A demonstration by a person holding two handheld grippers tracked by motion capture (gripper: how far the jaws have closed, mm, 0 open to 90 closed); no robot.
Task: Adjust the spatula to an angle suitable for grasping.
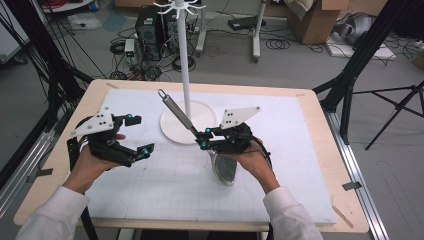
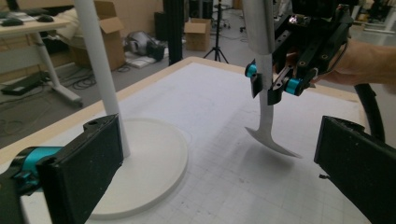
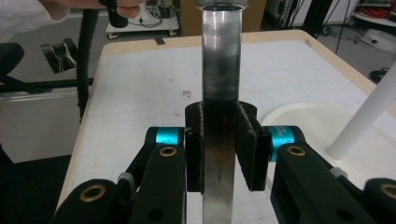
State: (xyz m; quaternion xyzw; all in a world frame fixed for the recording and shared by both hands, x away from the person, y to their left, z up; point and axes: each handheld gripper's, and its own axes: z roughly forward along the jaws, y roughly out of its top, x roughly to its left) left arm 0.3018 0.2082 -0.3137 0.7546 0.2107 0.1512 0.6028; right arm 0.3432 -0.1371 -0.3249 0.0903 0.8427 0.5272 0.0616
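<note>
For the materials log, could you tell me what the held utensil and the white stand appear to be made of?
Utensil: apparently polished steel, judging by its mirror-like grey sheen. Stand: matte white pole and round base, probably painted metal or plastic; the look leaves that open.

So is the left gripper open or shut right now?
Open. The left gripper has its jaws spread wide with nothing between them, while the right gripper clamps the spatula.

A grey concrete floor (image 1: 295, 65) spreads beyond the pale wooden surface (image 1: 330, 165), strewn with black cables (image 1: 275, 44). An open brown cardboard box (image 1: 320, 20) sits far right, a black computer tower (image 1: 147, 25) far left, black tripod legs (image 1: 395, 107) alongside.
</note>
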